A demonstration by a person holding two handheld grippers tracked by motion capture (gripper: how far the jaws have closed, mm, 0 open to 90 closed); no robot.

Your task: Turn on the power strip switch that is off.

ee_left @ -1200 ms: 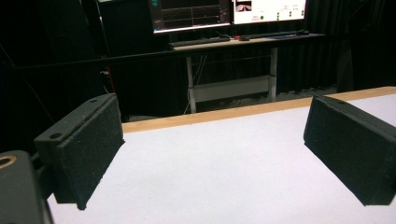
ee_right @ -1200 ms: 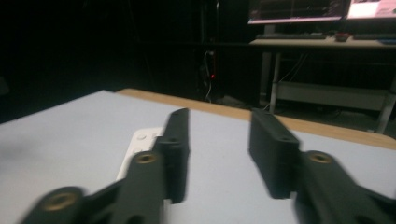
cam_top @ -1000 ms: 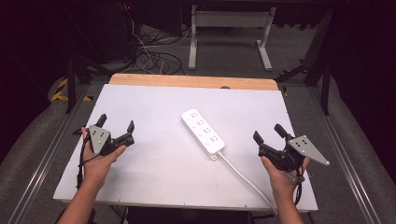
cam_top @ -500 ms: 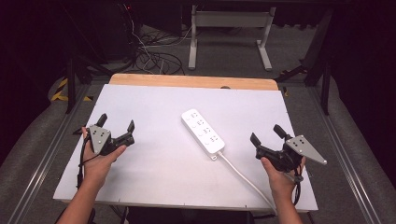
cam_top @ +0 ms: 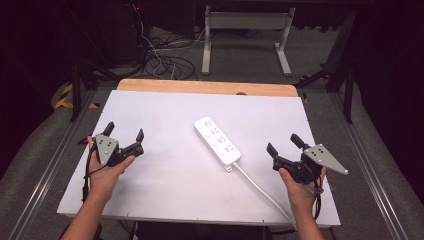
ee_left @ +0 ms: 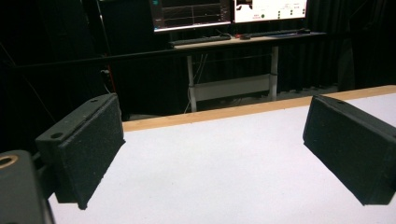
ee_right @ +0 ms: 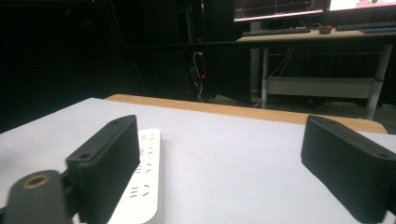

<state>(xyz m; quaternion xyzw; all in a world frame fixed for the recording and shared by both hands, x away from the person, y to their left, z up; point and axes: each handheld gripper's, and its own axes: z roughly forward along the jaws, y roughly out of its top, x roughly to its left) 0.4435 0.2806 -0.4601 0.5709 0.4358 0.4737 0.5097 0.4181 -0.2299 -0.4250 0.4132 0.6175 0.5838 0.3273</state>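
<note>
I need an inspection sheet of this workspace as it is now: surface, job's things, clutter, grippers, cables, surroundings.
Surface: white table top with a wooden far edge, bare at the left.
Job's things: white rectangular power strip, lying flat near the middle.
Clutter: nothing seen.
Grippers: left gripper and right gripper both hand-held, jaws wide open, holding nothing.
Cables: the strip's white cord runs to the near edge.
Surroundings: dark floor with tangled black cables; desk with monitors beyond.

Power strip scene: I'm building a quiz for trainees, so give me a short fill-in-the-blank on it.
1. The power strip is coloured ____.
2. Both the left gripper and the right gripper have their jaws ____.
3. The strip's cable runs toward the table's ____ edge.

Missing words: white; open; near
</note>
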